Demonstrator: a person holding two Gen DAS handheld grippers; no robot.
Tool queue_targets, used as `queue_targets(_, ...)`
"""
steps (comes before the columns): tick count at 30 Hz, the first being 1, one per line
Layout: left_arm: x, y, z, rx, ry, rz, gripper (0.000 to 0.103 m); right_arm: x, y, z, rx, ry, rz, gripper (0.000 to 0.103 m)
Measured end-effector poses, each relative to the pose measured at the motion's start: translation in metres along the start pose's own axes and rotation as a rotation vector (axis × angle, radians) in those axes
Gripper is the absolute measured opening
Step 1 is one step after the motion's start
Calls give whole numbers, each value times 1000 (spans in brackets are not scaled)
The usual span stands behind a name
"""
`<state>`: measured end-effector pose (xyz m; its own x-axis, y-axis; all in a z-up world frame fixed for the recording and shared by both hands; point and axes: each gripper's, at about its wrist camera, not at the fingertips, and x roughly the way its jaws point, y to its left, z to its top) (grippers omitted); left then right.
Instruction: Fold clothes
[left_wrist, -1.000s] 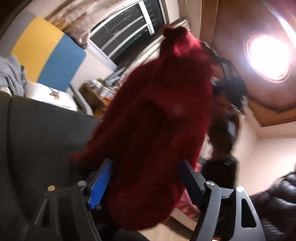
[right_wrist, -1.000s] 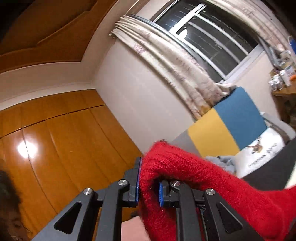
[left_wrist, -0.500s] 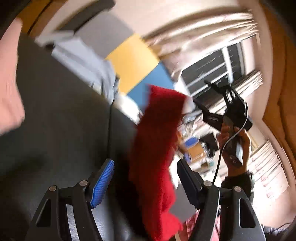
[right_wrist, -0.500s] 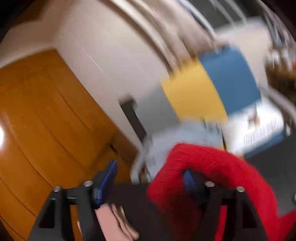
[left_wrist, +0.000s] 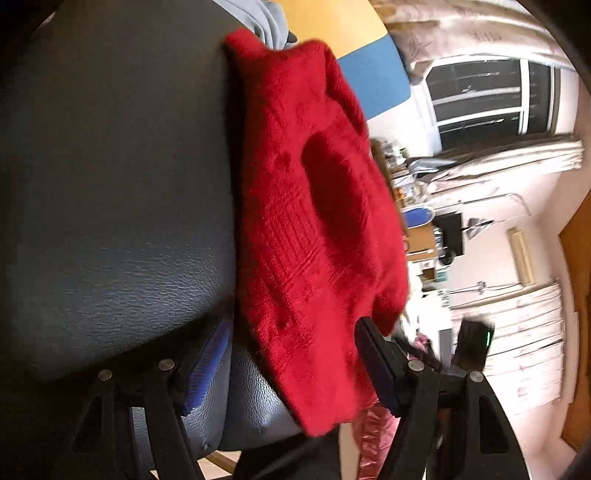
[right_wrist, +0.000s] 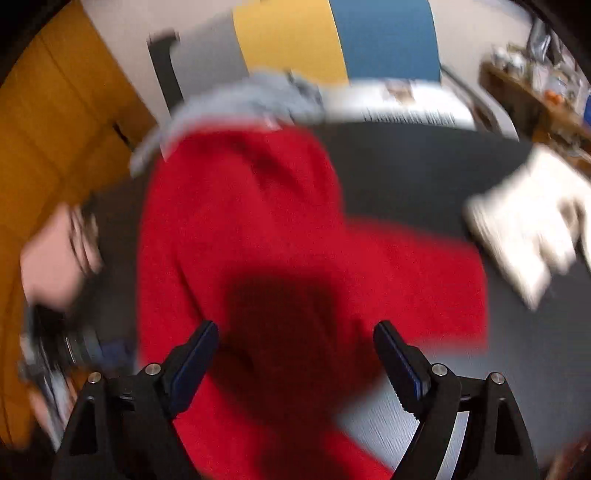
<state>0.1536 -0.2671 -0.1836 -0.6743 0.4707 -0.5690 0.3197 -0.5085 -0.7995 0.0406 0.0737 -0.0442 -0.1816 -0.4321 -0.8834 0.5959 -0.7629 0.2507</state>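
A bright red knitted sweater (left_wrist: 314, 206) lies spread and rumpled on a black leather-like surface (left_wrist: 110, 184), one end overhanging its edge. Left tongs (left_wrist: 291, 365) gape wide around the overhanging end; right tongs (right_wrist: 295, 358) are opening above it, pads clear.

sweater (right_wrist: 258, 221) on cushion (right_wrist: 424, 173), towel (right_wrist: 532, 225) right

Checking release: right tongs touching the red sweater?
Apart. Right wrist view: the right tongs are opening, pads clear of the red sweater lying below on the dark surface.
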Motion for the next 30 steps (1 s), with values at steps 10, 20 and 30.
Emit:
queue_targets(10,19,-45,39,79,-58,152,11,25,50,-89,-189,-40,-40,93)
queue_targets(20,-174,-74,119,95,-641,357,7,63,185,-39,-166,105,873,91)
queue_targets(30,-183,-74,119,312,-530,332,24,38,92,-24,-5,26,780,91)
